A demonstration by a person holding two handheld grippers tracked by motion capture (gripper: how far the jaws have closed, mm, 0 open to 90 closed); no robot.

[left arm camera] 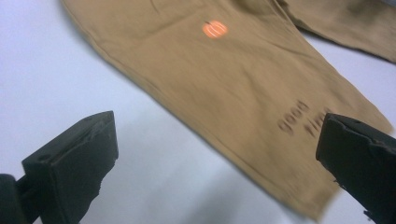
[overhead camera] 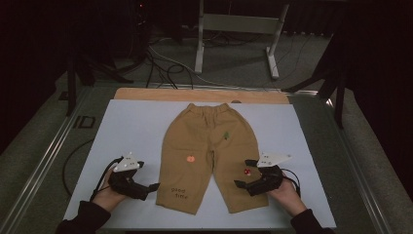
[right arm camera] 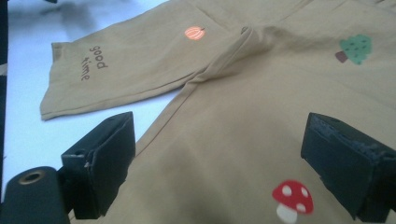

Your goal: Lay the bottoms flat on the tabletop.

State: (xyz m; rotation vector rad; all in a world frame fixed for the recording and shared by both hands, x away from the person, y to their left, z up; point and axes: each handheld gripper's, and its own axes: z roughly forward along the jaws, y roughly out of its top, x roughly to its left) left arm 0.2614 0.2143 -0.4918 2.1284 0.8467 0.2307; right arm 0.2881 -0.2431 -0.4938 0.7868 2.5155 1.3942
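A pair of tan trousers [overhead camera: 207, 151] lay flat in the middle of a white sheet [overhead camera: 126, 131] spread over the table, waistband toward the far edge and both legs pointing back at the person. The left leg carried a small orange pumpkin [overhead camera: 190, 158] and, near its hem, the words "good time" [overhead camera: 178, 193]; a green tree [overhead camera: 226, 135] sat higher on the right leg, and a red mushroom [overhead camera: 247, 171] lower down. The left gripper [overhead camera: 152, 187] rested on the sheet just beside the outer edge of the left leg, near the hem, its jaws spread wide and holding nothing. The right gripper [overhead camera: 242, 173] sat over the outer side of the right leg, close to the mushroom, jaws likewise apart with the cloth between them but not pinched. A hand [overhead camera: 108, 197] held each tool from the near edge. Beyond the sheet ran a wooden strip [overhead camera: 199, 95], and cables [overhead camera: 165, 66] lay on the floor behind.
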